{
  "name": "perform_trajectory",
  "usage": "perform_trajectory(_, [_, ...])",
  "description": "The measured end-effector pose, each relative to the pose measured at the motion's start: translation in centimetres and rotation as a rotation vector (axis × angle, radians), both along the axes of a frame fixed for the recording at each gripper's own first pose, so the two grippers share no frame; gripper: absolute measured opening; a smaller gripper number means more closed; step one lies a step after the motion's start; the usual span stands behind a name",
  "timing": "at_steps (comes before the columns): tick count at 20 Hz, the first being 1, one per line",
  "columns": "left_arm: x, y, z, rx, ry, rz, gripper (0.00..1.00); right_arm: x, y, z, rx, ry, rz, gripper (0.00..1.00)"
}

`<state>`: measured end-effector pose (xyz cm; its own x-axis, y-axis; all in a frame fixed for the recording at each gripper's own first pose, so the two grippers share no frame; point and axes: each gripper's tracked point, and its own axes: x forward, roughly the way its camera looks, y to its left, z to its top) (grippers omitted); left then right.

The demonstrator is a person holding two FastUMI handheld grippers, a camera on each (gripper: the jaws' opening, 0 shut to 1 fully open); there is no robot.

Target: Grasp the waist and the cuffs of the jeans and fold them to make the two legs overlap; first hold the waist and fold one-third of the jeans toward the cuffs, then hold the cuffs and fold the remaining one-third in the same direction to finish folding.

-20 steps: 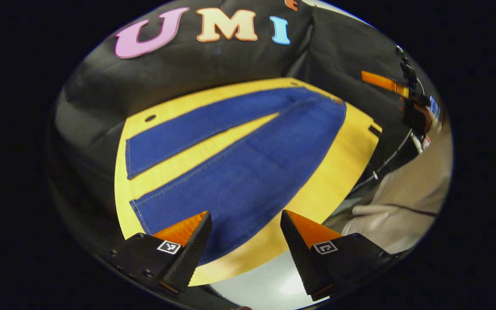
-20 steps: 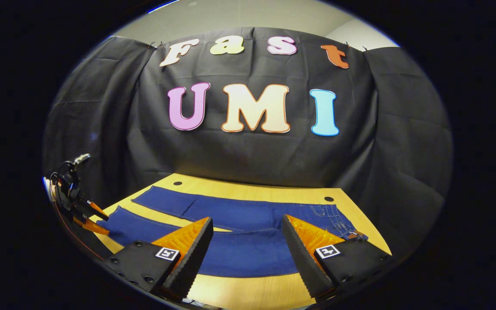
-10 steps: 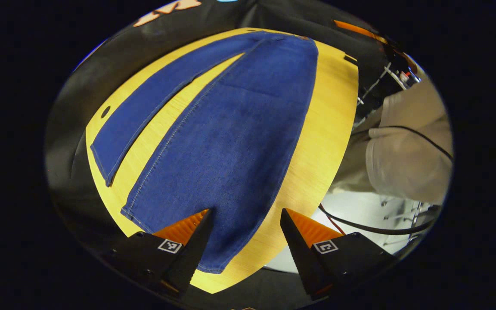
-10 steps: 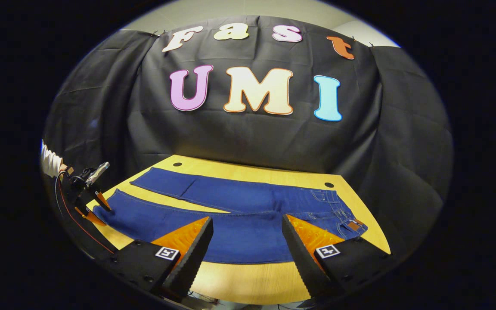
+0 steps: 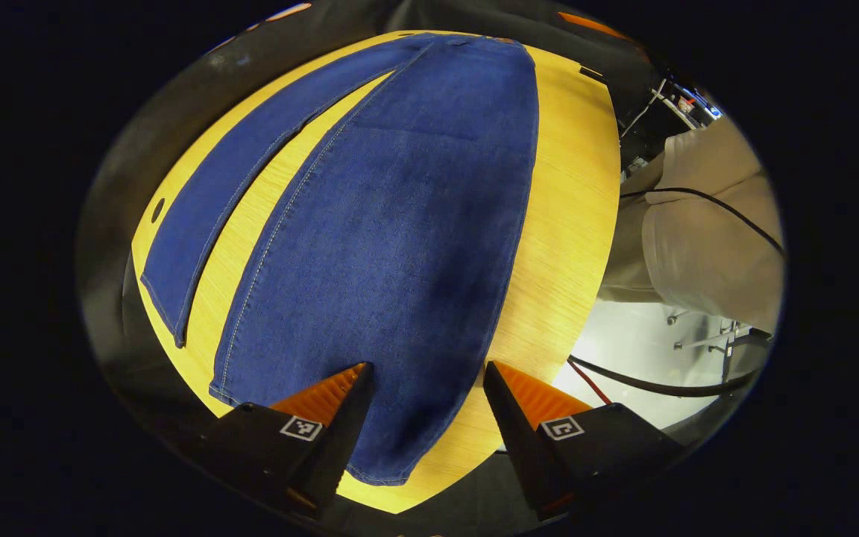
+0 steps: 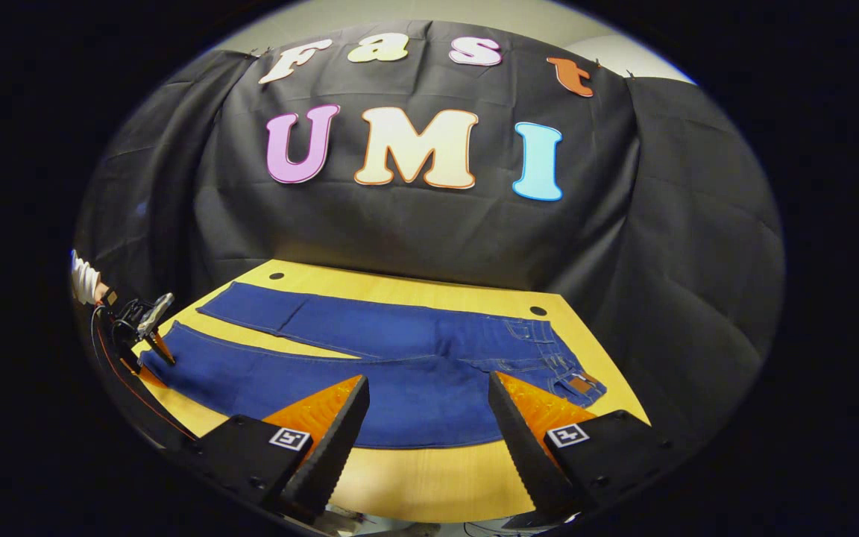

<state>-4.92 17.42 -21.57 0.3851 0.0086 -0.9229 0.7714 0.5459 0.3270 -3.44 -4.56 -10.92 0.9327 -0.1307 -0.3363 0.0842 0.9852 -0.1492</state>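
We see a black cloth wall behind a light wooden table, which carries the task's item. A pair of blue jeans lies flat on the table with its two legs spread apart in a narrow V, a strip of bare wood showing between them. In the right gripper view the waist sits toward the right end of the table and the legs run off to the left. In the left gripper view we look along the nearer leg from its hem end, with the farther leg lying to its left and the near cuff just ahead of the tool.

Beside the table in the left gripper view we see a person's light-coloured clothing with dark cables running near it.

The left gripper hangs over the near cuff with its two fingers spread wide and nothing held between them; we cannot tell whether they touch the cloth. It also appears small at the far left of the right gripper view, at the cuff end of the jeans.

The right gripper hovers at the table's front edge, near the waist end, its fingers likewise wide apart and empty.
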Motion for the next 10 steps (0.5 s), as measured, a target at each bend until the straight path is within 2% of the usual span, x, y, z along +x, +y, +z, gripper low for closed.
perform_trajectory(7, [-0.1, -0.2, -0.3, 0.069, 0.061, -0.018, 0.91, 0.1, -1.9, -2.2, 0.048, 0.051, -0.023, 0.99])
perform_trajectory(9, [0.4, -0.1, -0.2, 0.083, 0.062, -0.041, 0.84, 0.3, -2.1, -2.7, 0.045, 0.069, -0.005, 0.99])
perform_trajectory(10, [0.6, -0.2, 0.0, 0.088, 0.063, -0.049, 0.72, 0.4, -2.2, -2.9, 0.045, 0.077, 0.01, 0.99])
